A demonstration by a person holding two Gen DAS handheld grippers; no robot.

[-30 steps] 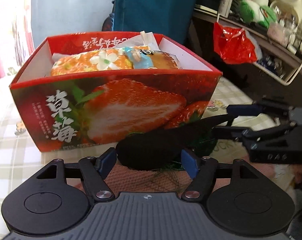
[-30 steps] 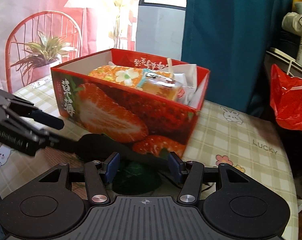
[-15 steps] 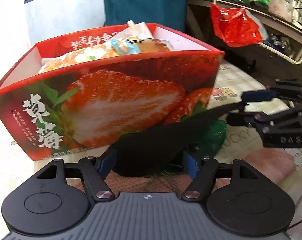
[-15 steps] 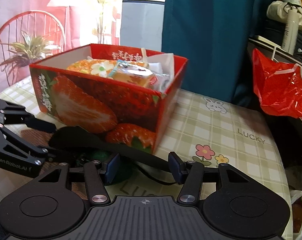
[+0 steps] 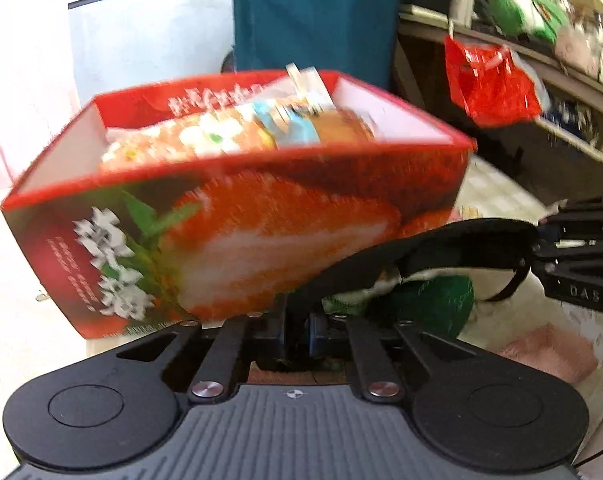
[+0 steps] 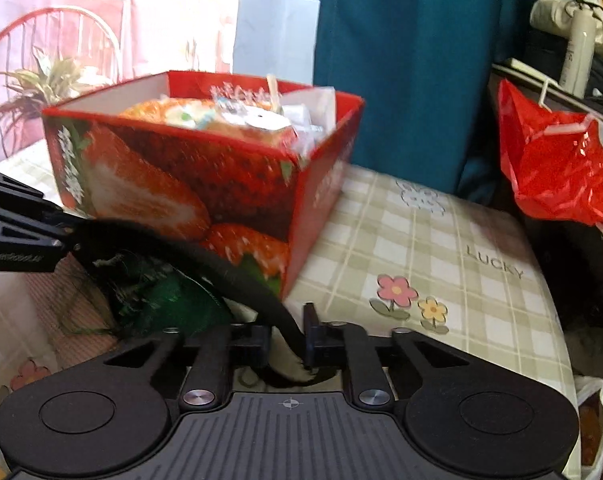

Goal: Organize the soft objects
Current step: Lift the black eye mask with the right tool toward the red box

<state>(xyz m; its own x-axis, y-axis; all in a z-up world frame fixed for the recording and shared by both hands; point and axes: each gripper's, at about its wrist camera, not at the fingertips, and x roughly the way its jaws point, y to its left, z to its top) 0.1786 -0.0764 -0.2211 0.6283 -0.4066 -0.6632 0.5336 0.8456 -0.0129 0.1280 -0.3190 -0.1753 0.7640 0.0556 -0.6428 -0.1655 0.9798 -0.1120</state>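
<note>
The bench (image 6: 441, 248), under a checked cloth with flower prints, carries a red strawberry-printed box (image 5: 237, 232) already holding wrapped soft packets (image 5: 237, 136); just in front of the box lies the task's thing, a soft black eye mask (image 5: 381, 264) draped over a dark green soft item (image 5: 433, 304) beside a pink cloth (image 5: 541, 352). The left gripper (image 5: 297, 330) is pinched narrow on one end of the mask, its jaws closing with the fabric between them, and the right gripper (image 6: 287, 338) is clamped on the other end, so the mask spans the two. To do this step well, judged from the layout, both hands should rise together and keep the mask lightly taut, lift it clear of the green item so that nothing is dragged along, clear the near wall of the box, and lower it onto the packets before either grip is released; the trailing elastic strap (image 5: 509, 284) could snag on the box rim or on the opposite gripper. Against the earlier frames, both grippers then stood wide around the mask without pinching it, whereas now each is drawn nearly closed on its fabric; the mask, flat then, is now gathered and raised at its ends, and the box looks tilted and blurred in the left wrist view.
</note>
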